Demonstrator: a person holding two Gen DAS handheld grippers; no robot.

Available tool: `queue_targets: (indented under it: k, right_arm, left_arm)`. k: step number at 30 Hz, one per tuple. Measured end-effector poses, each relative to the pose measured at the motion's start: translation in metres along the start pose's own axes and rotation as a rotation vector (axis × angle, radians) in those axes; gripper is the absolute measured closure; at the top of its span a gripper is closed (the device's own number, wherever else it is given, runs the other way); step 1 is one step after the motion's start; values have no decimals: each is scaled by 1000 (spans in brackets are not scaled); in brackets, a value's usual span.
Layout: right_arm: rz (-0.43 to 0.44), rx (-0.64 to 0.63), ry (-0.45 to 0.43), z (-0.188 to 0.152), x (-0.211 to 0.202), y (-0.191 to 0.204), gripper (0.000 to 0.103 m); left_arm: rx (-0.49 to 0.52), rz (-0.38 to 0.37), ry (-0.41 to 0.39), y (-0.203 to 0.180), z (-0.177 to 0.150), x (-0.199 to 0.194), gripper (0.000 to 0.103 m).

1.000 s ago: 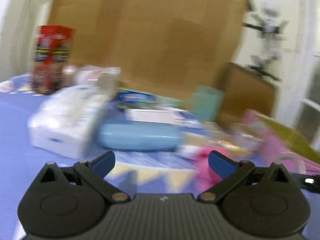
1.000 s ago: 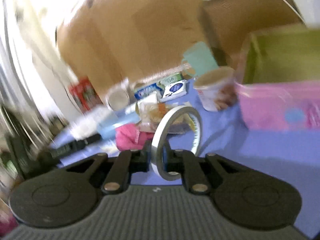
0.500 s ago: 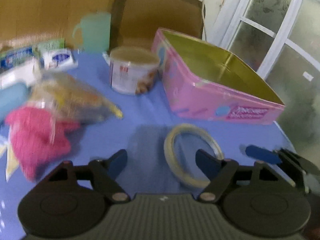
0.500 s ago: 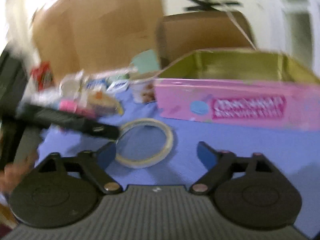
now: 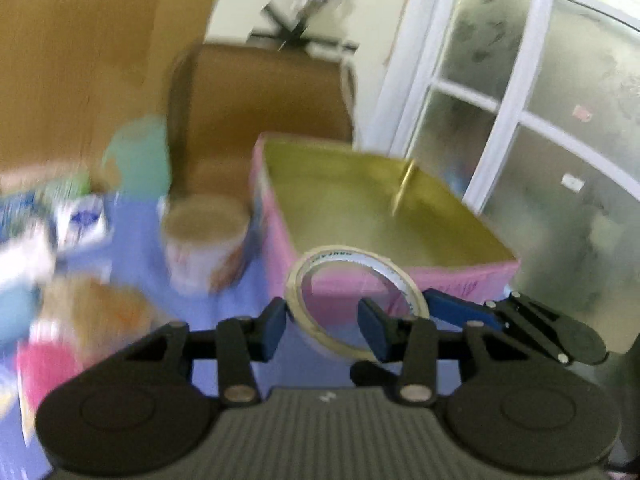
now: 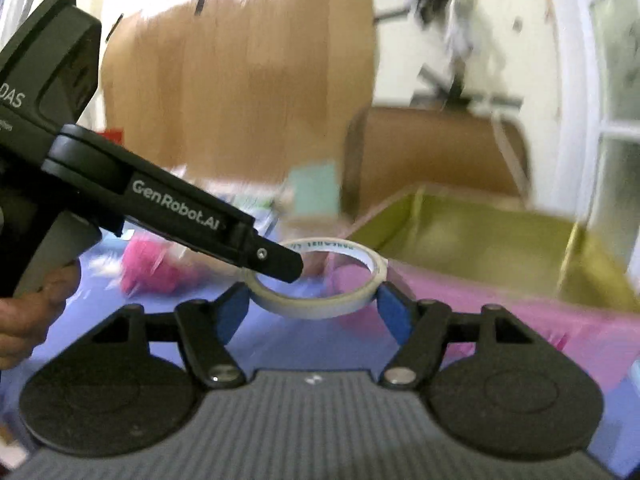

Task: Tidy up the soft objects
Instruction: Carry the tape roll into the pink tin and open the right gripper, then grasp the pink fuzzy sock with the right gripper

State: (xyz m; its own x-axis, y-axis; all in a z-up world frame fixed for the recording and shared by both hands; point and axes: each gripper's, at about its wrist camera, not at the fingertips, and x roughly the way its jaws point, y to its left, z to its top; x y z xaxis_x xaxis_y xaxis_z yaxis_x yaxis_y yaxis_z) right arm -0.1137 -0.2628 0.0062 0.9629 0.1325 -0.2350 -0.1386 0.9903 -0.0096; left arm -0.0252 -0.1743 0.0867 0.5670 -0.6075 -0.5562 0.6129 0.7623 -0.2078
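Your right tool [image 6: 314, 312] has just been closing and is clamped across the tape roll [image 6: 316, 306], lower middle of its view, just in front of the pink box [image 6: 500, 320]. Your left tool [image 5: 323, 330] has been closing too and straddles the roll's left rim, but I can't tell if it's actually biting. A tub [image 5: 204, 244] and a pink fuzzy thing [image 6: 148, 268] sit off to the left on the worktop [image 6: 280, 344].
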Motion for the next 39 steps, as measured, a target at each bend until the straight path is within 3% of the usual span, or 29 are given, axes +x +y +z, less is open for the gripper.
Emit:
queue_targets:
  k: [4,6,10,13,16,19,21,24,27,32,36,37,38,39]
  right_arm:
    - [-82,41,-3,15,22,-30,30]
    - [-121,114,48,18,39,-52,31]
    - [-191,247,168,17,67,-84,33]
    - [-201,309,199,15,74,-92,33]
    - [-192,313,150,22,67,-86,32]
    - [-154,312,48,30,53,-72,32]
    - [-86,283,16,34,47,-49,33]
    - [50,214,55,33,58,-9,36]
    - [182,130,138,24,80,39,36]
    - [291,2,236,19,116,103,35]
    - [292,-34,306,21,149,129,34]
    - [287,-30,319,21,158,132,34]
    - [287,-24,328,18,162,132,36]
    - [300,-15,333,17,164,132,52]
  left_arm:
    - [53,11,-23,-8,32,40,60]
    - [63,9,-5,-11,39,64,60]
    - [83,44,7,-23,39,94,50]
    - [57,38,-9,-17,34,84,49]
    - [22,19,-78,9,30,43,43]
    - [-23,55,-197,50,17,-17,38]
    - [-49,146,-252,76,2,-52,38]
    - [-82,307,-270,111,-26,-88,39]
    - [-161,361,-224,142,-53,-105,40]
    - [-278,308,-163,175,-79,-106,40]
    - [-301,212,-92,186,-88,-85,38]
    - [-299,210,-73,185,-89,-76,40]
    - [-304,203,-50,186,-89,-68,51]
    - [-319,156,-36,188,-89,-63,64]
